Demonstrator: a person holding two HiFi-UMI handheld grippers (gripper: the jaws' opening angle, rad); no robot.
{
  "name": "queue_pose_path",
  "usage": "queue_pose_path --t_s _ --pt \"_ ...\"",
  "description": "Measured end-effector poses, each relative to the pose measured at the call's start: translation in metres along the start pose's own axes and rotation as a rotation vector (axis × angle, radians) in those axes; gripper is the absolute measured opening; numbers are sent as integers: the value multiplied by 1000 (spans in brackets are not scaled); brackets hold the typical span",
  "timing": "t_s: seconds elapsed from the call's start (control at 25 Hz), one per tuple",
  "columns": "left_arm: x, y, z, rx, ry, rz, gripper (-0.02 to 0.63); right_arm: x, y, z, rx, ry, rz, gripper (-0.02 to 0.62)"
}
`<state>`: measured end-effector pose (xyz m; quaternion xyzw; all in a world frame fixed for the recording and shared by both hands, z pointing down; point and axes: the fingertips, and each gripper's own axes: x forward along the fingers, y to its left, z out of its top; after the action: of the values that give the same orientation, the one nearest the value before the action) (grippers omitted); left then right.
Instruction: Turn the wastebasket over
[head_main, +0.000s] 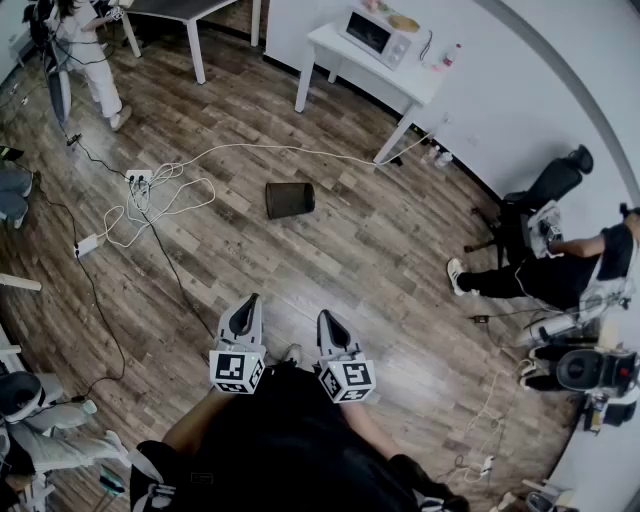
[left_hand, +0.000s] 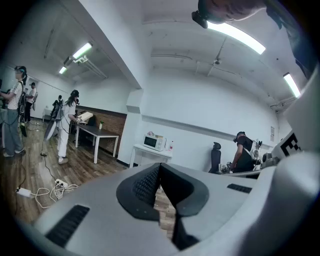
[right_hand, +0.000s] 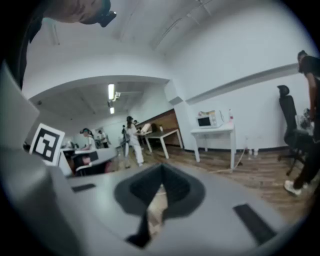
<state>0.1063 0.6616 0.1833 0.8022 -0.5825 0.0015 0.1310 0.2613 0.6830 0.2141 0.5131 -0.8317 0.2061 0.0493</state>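
Observation:
A dark mesh wastebasket (head_main: 289, 200) lies on its side on the wooden floor in the head view, well ahead of both grippers. My left gripper (head_main: 243, 313) and right gripper (head_main: 331, 325) are held side by side near my body, both shut with nothing between their jaws. The wastebasket does not show in either gripper view; there the shut jaws of the left gripper (left_hand: 160, 167) and the right gripper (right_hand: 161, 170) fill the lower half of each picture.
A power strip (head_main: 139, 177) with loose white cables (head_main: 165, 195) lies left of the wastebasket. A white table (head_main: 375, 62) bears a microwave (head_main: 375, 33) at the far wall. A seated person (head_main: 545, 270) is at the right, another person (head_main: 85, 45) stands far left.

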Motion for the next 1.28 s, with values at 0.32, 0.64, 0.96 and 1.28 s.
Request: queue_pose_path --t_s 0.32,0.64,0.96,1.28 --pt "-1 0 -1 -11 0 -4 35 -2 2 2 -2 -3 3 32" --pt "-6 13 -1 -19 7 -13 35 4 14 0 32 -1 -10 32" --pt "-13 47 -1 -40 19 -25 35 22 37 -7 44 5 -35 32" --pt "-10 78 -4 -61 24 -44 35 41 57 -15 43 7 -74 32"
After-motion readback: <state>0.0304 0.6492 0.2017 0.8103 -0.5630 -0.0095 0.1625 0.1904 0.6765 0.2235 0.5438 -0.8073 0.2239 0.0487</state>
